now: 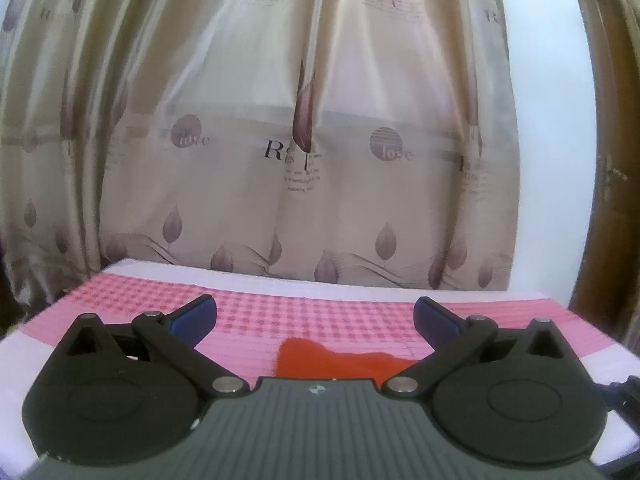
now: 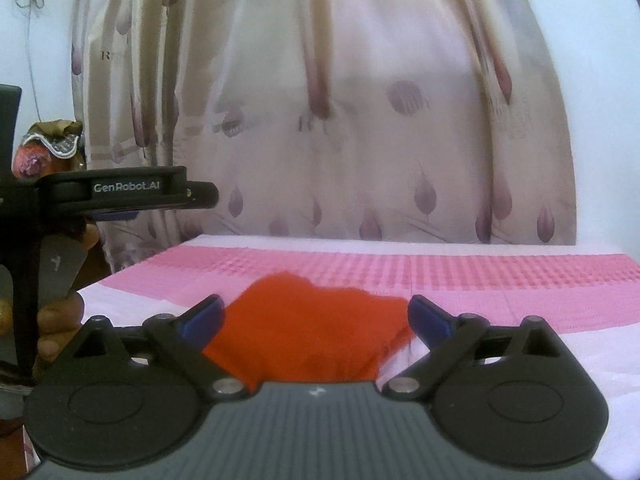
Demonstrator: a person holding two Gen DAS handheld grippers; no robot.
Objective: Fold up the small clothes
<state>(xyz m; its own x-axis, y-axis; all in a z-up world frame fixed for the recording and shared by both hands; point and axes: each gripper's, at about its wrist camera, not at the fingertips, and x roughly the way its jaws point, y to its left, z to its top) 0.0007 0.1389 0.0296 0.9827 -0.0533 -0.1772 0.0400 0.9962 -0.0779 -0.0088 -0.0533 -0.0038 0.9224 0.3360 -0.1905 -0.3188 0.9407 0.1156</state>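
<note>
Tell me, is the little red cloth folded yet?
Not yet. The red cloth lies bunched on the pink checked cover, with no neat fold visible. Nothing is in hand: the left hand-held gripper and right hand-held gripper are both open, lined up just short of the cloth. Grabbing it, spreading it flat and folding it all remain.

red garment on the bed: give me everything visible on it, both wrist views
The red garment is a small piece of plain orange-red cloth, soft and matte, with no print or seams that can be made out. It lies crumpled in a low heap, not spread flat or folded, on the pink checked bedcover. The right gripper is open, with the heap showing between its fingers; contact cannot be told. The left gripper, also open, shows only its edge. Its near part is hidden behind the gripper bodies.
</note>
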